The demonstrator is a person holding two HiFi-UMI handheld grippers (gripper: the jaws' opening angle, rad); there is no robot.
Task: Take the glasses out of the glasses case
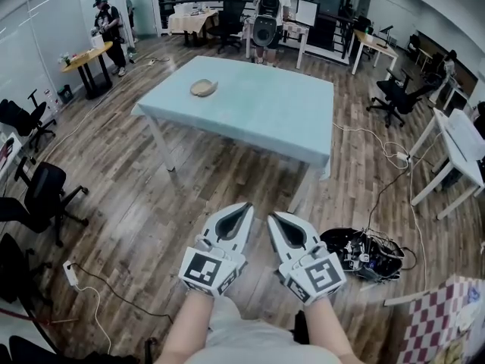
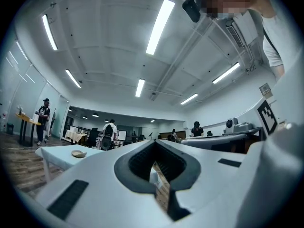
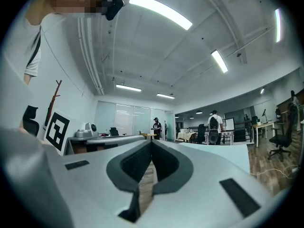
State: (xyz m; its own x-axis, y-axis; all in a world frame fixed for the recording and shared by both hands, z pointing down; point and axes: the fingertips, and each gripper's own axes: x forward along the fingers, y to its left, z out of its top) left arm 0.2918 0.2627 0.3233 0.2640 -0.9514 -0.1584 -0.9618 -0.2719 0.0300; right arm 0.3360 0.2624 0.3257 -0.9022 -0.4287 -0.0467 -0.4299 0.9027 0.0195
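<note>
A tan glasses case [image 1: 203, 88] lies shut on the far left part of a table with a light blue cloth [image 1: 258, 112]. It also shows small in the left gripper view, glasses case [image 2: 79, 153] on the table [image 2: 54, 154]. Both grippers are held close to the person's body, several steps short of the table and pointing toward it. My left gripper [image 1: 244, 206] is shut with nothing in it, its jaws meeting at the tips [image 2: 154, 143]. My right gripper [image 1: 274, 217] beside it is also shut and empty [image 3: 152, 144]. No glasses are visible.
A black bag with tangled cables [image 1: 364, 253] lies on the wooden floor at the right. Black office chairs [image 1: 45, 196] stand at the left, with a power strip [image 1: 70, 273] and cord. White desks [image 1: 458, 146] stand to the right. People stand at the far tables [image 1: 267, 10].
</note>
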